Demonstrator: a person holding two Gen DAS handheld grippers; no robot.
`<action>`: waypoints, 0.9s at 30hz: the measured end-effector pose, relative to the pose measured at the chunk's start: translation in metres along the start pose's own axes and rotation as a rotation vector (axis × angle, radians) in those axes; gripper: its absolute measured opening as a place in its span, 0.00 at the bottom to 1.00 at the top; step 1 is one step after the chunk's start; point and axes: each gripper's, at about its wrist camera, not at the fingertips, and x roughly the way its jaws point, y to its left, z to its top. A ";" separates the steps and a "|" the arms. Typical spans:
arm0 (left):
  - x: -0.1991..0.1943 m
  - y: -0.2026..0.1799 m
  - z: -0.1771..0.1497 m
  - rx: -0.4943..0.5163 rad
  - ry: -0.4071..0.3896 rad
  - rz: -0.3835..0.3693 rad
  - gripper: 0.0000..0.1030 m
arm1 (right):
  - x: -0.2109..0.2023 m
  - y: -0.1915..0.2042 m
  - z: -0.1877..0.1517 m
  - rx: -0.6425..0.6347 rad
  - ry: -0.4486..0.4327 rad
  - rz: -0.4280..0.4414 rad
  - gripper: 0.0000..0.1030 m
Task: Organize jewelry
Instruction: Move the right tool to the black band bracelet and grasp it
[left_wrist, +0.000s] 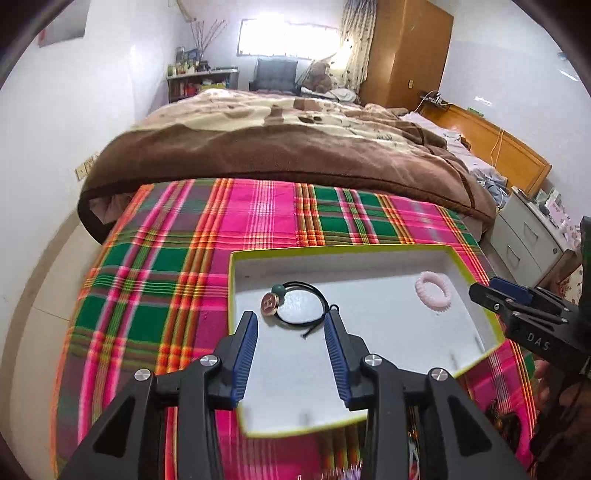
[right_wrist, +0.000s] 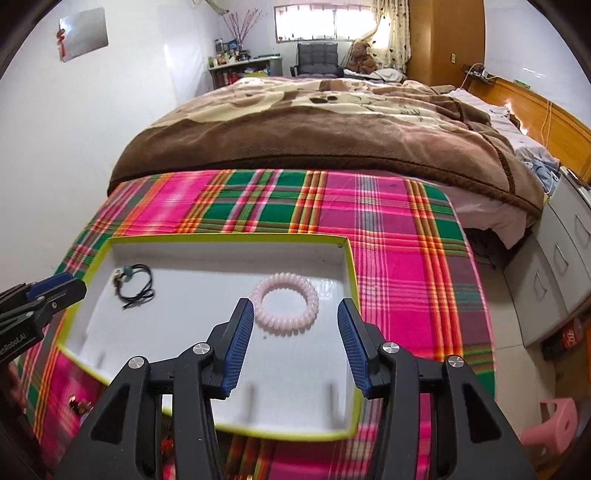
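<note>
**Both pieces down in the tray, both tools clear of them**

The left gripper (left_wrist: 290, 319) stands wide, nothing between its ribbed blue pads; the black cord hair tie (left_wrist: 295, 304) lies just beyond its tips, near the left wall of the tray (left_wrist: 231, 280). The right gripper (right_wrist: 295, 308) is equally wide and empty, with the pink spiral band (right_wrist: 284, 308) resting flat just ahead of it, toward the tray's right wall. The two pieces sit well apart on the white floor.

Judging by this layout, the step in hand is the release and withdrawal. To do it well, I would lift each tool straight away from the tray floor before swinging sideways, so a pad does not snag the cord's loose tail or drag the spiral. Keep the jaws wide until clear of the low yellow-green rim.

The hair tie is thin elastic cord, limp, knotted, carrying a round green bead and a flat disc charm with a gold edge; it will catch easily. The pink band is a glossy plastic coil, springy and likely to roll if nudged. The tray is shallow smooth card, light enough to slide on the soft plaid bedspread (left_wrist: 166, 240), which gives little firm support at the near corner of the bed
</note>
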 end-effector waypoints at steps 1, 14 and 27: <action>-0.007 -0.001 -0.004 0.001 -0.006 -0.001 0.36 | -0.007 0.000 -0.002 0.000 -0.010 0.004 0.47; -0.070 0.003 -0.063 -0.050 -0.043 -0.040 0.36 | -0.068 -0.007 -0.064 0.013 -0.039 0.005 0.47; -0.091 -0.001 -0.119 -0.074 -0.016 -0.087 0.36 | -0.098 -0.011 -0.136 0.085 -0.038 -0.115 0.47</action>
